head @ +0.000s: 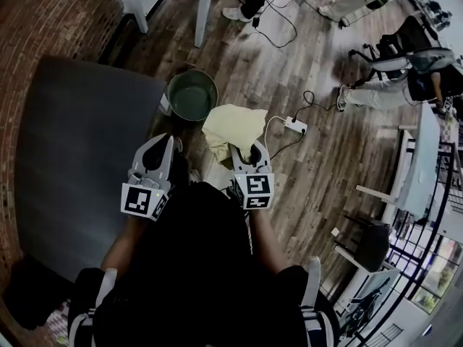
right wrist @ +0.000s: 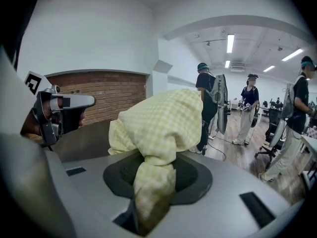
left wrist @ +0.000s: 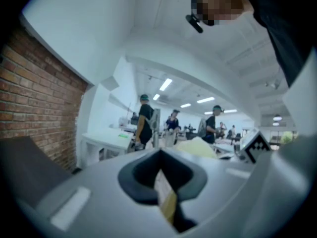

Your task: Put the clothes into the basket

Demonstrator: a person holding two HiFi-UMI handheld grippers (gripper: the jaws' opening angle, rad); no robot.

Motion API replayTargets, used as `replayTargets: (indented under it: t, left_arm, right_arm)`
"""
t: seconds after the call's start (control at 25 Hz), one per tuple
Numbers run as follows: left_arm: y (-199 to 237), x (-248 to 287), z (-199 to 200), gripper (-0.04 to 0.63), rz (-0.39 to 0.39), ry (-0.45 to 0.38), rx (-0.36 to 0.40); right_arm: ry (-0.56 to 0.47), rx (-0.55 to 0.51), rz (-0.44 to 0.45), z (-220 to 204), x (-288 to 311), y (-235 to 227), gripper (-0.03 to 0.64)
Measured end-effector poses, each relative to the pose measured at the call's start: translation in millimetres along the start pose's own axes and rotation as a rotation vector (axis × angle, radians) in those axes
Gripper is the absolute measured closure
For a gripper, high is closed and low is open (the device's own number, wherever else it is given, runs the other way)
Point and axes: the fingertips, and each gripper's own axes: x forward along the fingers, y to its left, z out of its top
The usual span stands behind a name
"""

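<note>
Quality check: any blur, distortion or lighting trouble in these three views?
Head view: strong fisheye bend, dark corners; the person's black clothing swallows the lower middle, yet the yellow checked cloth and green bucket read clearly. Left gripper view: soft throughout, the left tool by the lens blurred. Right gripper view: sharper; ceiling strip lights glare, the cloth's weave shows in the right tool.

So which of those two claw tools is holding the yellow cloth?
The right gripper: its jaws pinch the yellow checked cloth. The left gripper has nothing between its jaws.
</note>
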Motion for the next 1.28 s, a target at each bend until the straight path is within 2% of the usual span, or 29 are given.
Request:
replayTargets:
  t: [0.2, 0.48, 0.64, 0.8, 0.96, 1.12, 1.28]
  left_arm:
    - [21, 35, 13, 0.591, -0.044, -0.016, -0.007]
    - [59, 70, 16, 0.591, -0.055, 0.006, -0.037]
    - [79, 86, 18, 0.591, -0.072, 0.003, -0.060]
    - [87, 110, 16, 0.591, -0.079, 0.009, -0.048]
    - [88, 122, 11, 0.591, -0.039, 0.019, -0.062]
    - [99, 138, 10, 0.591, 0.013, 0.035, -0.031]
    - [117, 151, 8, 0.591, 0.078, 0.050, -0.048]
  right_arm:
    - [0.008, 0.035, -0.038, 16, 19, -5, 0.494]
    - [0.017, 0.051, -0.050, 41, 57, -5, 0.494]
    - [0.020, 0.053, -0.046, 57, 80, -1, 0.494]
    - [0.007, 0.043, -0.033, 71, 101, -8, 0.494]
    - [0.026, 0.025, 0.014, 69, 118, -14, 0.494]
    - [0.045, 0.039, 0.080, 63, 143, -17, 0.494]
    - [0.087, 0.043, 0.129, 56, 171, -22, 0.492]
